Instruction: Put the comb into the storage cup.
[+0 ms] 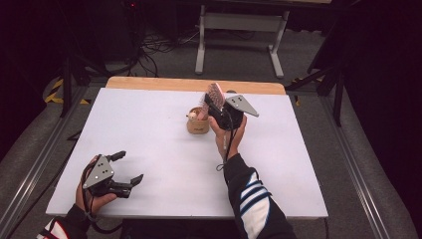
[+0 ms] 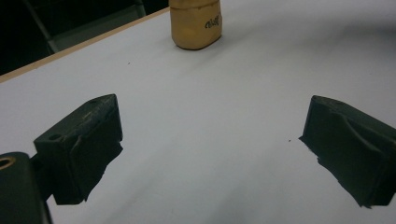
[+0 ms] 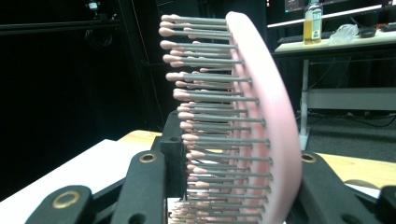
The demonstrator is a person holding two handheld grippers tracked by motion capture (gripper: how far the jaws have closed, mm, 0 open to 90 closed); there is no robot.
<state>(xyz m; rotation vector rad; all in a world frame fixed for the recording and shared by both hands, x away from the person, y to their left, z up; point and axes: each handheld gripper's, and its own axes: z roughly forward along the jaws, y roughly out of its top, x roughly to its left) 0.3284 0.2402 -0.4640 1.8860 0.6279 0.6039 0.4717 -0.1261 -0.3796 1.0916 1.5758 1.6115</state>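
Currently my right gripper [image 1: 215, 103] is clamped on the pink hairbrush [image 3: 261, 116], its grey, pink-tipped bristles upright, just above the tan holder [image 1: 198, 124] on the bench [image 1: 149, 139], so seating it remains, while my left gripper [image 1: 127, 169] rests apart.
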